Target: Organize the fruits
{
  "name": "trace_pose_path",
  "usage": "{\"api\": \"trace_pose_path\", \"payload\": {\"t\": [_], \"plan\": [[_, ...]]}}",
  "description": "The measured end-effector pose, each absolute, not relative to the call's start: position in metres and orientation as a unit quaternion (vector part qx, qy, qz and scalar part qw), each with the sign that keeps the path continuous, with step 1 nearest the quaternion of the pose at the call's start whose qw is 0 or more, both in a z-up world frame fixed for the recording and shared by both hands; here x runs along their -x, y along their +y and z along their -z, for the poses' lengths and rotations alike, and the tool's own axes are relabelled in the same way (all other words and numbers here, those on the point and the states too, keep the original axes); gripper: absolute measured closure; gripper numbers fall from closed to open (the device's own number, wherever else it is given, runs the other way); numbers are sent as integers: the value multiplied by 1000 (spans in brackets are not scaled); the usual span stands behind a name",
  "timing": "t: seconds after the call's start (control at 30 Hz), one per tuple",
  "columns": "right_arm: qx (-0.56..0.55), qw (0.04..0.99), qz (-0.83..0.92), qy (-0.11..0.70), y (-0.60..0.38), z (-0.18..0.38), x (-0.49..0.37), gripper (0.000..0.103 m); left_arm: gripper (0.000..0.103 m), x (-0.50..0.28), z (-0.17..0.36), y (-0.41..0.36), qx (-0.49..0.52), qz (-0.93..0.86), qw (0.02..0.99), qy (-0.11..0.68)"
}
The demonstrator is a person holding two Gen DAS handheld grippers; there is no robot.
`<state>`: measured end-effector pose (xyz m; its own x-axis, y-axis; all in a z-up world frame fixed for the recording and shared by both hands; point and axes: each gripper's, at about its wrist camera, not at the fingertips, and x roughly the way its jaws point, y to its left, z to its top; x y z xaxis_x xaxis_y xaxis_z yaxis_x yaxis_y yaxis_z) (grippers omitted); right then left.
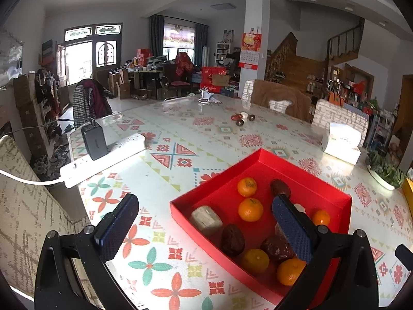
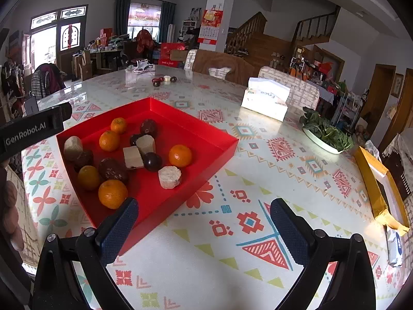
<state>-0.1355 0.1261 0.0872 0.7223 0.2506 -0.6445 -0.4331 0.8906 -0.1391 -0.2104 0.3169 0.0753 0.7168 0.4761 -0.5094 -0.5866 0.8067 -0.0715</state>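
Observation:
A red tray (image 2: 222,149) on the patterned table holds several oranges (image 2: 180,155), dark brown-red fruits (image 2: 152,161) and pale cut chunks (image 2: 169,177). The tray also shows in the left wrist view (image 1: 304,173), with oranges (image 1: 250,209) and dark fruits (image 1: 233,239) in it. My left gripper (image 1: 206,230) is open and empty above the tray's near-left corner, its right finger over the fruit. My right gripper (image 2: 204,232) is open and empty over bare table, just right of the tray's near edge. A few more small dark fruits (image 1: 241,118) lie far across the table.
A white power strip (image 1: 103,160) with a black charger lies at the table's left edge. A white tissue box (image 2: 265,98), a dish of green leaves (image 2: 326,134) and a yellow box (image 2: 382,188) stand to the right. Chairs ring the table.

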Motion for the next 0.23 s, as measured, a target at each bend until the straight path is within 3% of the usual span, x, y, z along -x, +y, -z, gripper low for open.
{"api": "trace_pose_path", "payload": {"t": [0.23], "plan": [[135,923,-186,309,116,-97,144,0,0,220,-93,308,118,-284,924,229]]}}
